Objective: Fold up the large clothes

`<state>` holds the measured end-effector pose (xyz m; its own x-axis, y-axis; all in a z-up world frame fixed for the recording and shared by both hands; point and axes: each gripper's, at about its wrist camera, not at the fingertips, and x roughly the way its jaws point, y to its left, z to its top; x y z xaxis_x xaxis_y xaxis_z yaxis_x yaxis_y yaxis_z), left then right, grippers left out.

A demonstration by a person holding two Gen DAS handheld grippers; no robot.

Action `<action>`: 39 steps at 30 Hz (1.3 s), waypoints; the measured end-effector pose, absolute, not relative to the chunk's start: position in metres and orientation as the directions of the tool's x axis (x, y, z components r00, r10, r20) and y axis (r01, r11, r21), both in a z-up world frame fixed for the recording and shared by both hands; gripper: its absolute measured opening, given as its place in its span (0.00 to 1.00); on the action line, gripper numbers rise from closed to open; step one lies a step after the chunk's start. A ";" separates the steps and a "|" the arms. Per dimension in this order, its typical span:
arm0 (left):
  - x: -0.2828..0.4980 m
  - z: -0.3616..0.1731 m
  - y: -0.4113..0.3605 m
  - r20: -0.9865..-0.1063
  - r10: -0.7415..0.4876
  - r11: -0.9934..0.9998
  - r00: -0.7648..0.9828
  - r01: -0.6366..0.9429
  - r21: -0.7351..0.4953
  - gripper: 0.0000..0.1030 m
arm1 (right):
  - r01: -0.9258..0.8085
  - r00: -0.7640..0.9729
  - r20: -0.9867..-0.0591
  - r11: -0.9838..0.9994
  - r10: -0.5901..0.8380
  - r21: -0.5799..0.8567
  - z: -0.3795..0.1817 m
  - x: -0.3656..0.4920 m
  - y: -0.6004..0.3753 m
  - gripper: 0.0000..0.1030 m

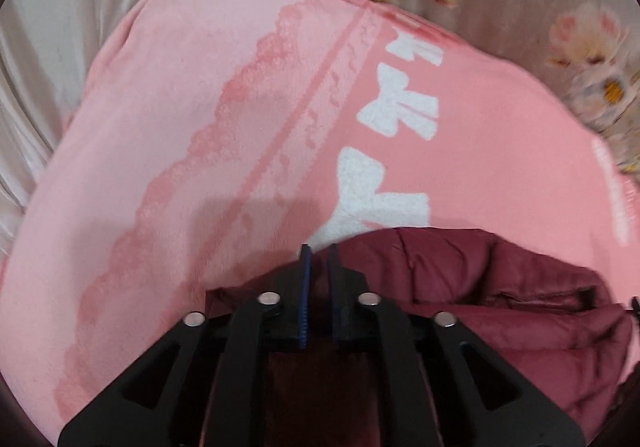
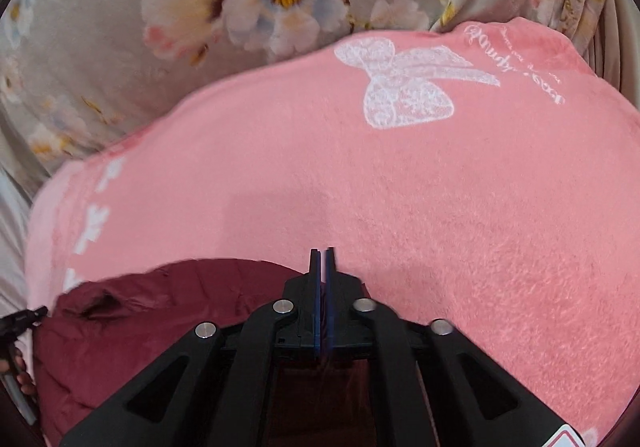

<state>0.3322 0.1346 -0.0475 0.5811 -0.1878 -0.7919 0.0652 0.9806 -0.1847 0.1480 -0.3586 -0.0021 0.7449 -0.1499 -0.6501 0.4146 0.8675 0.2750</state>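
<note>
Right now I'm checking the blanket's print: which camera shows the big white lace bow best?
The right wrist view. There the white lace bow lies whole and fairly sharp on the pink blanket, beside cursive lettering. The left wrist view does not show that bow, only a column of smaller solid white bows on the blanket, slightly blurred.

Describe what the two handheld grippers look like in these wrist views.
Both look alike. The left gripper and right gripper are matte black angular linkages with cut-out openings, four round silver pins each, and two narrow fingers faced with ribbed blue pads. A red-and-white label shows on the right one's corner. No cables visible.
</note>
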 end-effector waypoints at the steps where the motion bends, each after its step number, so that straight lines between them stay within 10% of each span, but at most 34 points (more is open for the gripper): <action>1: 0.326 -0.042 0.141 -0.781 -0.222 0.973 0.584 0.078 -0.218 0.42 | 0.385 0.767 -0.630 0.872 -0.119 0.304 0.004 0.137 -0.358 0.27; 2: 0.316 -0.035 0.154 -0.763 -0.255 0.963 0.594 0.088 -0.254 0.62 | 0.366 0.779 -0.618 0.875 -0.103 0.316 0.008 0.131 -0.357 0.37; 4: 0.306 -0.031 0.165 -0.751 -0.277 0.956 0.599 0.095 -0.276 0.64 | 0.349 0.785 -0.612 0.884 -0.094 0.312 0.012 0.123 -0.353 0.64; 9: 0.302 -0.058 0.160 -0.806 -0.374 0.927 0.459 0.154 -0.343 0.63 | 0.322 0.715 -0.696 0.916 -0.068 0.241 -0.010 0.135 -0.341 0.64; 11: 0.302 -0.066 0.151 -0.813 -0.361 0.933 0.457 0.165 -0.321 0.54 | 0.310 0.700 -0.712 0.923 -0.059 0.228 -0.019 0.140 -0.336 0.59; 16: 0.296 -0.051 0.138 -0.801 -0.338 0.941 0.495 0.185 -0.282 0.10 | 0.303 0.722 -0.687 0.931 -0.085 0.203 -0.002 0.141 -0.330 0.08; 39: 0.202 0.079 0.177 -0.420 -0.390 0.912 0.820 0.281 -0.298 0.07 | 0.240 0.952 -0.249 0.943 -0.181 0.233 0.120 0.058 -0.316 0.05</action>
<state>0.2017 0.1770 0.0793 0.8196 -0.3897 -0.4200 0.2807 0.9122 -0.2985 0.0575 -0.3161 0.1204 0.9516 -0.1805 -0.2487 0.2396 0.9426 0.2326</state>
